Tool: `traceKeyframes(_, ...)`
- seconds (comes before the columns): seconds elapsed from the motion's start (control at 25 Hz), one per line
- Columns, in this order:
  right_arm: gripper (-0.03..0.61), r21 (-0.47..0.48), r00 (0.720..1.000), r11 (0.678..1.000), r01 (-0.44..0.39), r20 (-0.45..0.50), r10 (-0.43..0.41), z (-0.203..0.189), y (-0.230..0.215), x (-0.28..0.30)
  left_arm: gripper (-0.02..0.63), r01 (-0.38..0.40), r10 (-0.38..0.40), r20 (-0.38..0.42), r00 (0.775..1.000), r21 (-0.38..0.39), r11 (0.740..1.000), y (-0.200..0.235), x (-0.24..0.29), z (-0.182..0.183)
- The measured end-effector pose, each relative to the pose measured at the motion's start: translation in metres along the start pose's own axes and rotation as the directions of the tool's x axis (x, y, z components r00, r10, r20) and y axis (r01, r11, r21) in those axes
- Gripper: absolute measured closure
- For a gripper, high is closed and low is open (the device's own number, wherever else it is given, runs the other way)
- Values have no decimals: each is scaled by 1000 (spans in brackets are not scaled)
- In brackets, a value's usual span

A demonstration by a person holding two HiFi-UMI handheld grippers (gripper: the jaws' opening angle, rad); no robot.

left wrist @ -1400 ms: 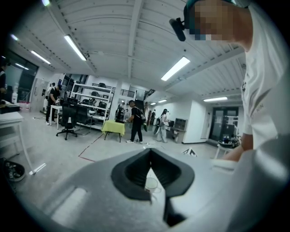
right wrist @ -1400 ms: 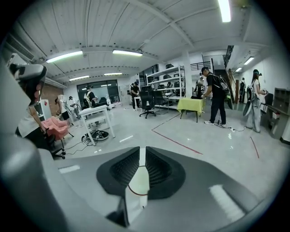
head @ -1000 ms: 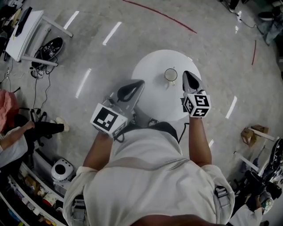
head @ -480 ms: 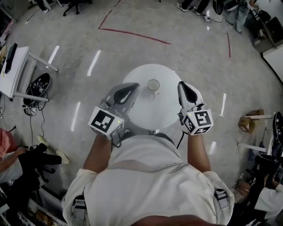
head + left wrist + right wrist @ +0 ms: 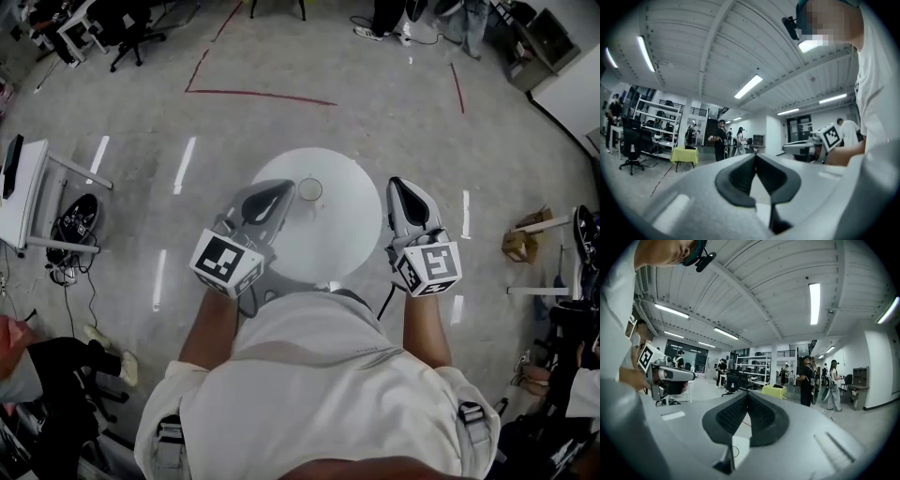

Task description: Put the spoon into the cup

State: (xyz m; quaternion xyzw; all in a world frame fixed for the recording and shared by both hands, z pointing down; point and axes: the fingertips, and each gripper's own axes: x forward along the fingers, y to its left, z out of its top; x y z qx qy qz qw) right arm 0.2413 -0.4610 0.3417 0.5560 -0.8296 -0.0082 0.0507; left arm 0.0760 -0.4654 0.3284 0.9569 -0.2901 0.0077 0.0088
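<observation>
A small white cup (image 5: pixel 310 190) stands upright on the far side of a round white table (image 5: pixel 328 239). I find no spoon in any view. My left gripper (image 5: pixel 284 187) hovers over the table's left edge, just left of the cup, with its jaws together and nothing between them. My right gripper (image 5: pixel 397 184) is held at the table's right edge, also shut and empty. Both gripper views look out level into the room: the left gripper (image 5: pixel 755 155) and the right gripper (image 5: pixel 746 394) each show tips meeting.
The table stands alone on a grey floor with red tape lines (image 5: pixel 258 93). A white desk (image 5: pixel 23 192) is at the left, a cardboard box (image 5: pixel 521 246) at the right. Several people (image 5: pixel 720 140) and a yellow-green table (image 5: pixel 773 391) stand across the room.
The head view has tipped up, so table and cup sit lower left in frame. My right gripper has drifted from over the table to its right edge. Both stay shut.
</observation>
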Motion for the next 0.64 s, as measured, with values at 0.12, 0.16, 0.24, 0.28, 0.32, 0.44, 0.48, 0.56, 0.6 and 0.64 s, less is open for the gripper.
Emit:
traceKeyframes(0.12,574,0,1000,1000,10,1,-10,2,2,-6,614,9,-9,-3,1000,5,1000,-5,-4,-1)
traceKeyframes(0.16,574,-5,1000,1000,10,3,-10,2,3,-6,614,8,-8,-5,1000,6,1000,-5,-6,-1)
traceKeyframes(0.24,574,-24,1000,1000,7,1,-7,2,5,-6,614,0,0,-9,1000,3,1000,-5,-8,-2)
traceKeyframes(0.28,574,-31,1000,1000,5,-4,-5,2,6,-5,614,-5,5,-10,1000,2,1000,-6,-8,-2)
traceKeyframes(0.32,574,-35,1000,999,1,-7,-2,1,7,-5,614,-8,8,-10,1000,2,1000,-6,-8,-2)
traceKeyframes(0.44,574,-32,1000,999,-9,-10,8,0,11,-3,614,-17,17,-10,1000,2,1000,-5,-11,-2)
traceKeyframes(0.48,574,-31,1000,999,-11,-10,11,-1,11,-3,614,-19,19,-11,1000,2,1000,-5,-11,-2)
traceKeyframes(0.56,574,-36,1000,999,-14,-13,13,0,11,-1,614,-22,22,-13,1000,0,1000,-5,-10,-1)
traceKeyframes(0.6,574,-42,1000,999,-15,-15,14,0,11,-1,614,-24,24,-14,1000,-1,1000,-5,-10,-1)
traceKeyframes(0.64,574,-48,1000,999,-16,-18,15,0,11,0,614,-26,26,-15,1000,-2,1000,-4,-9,-1)
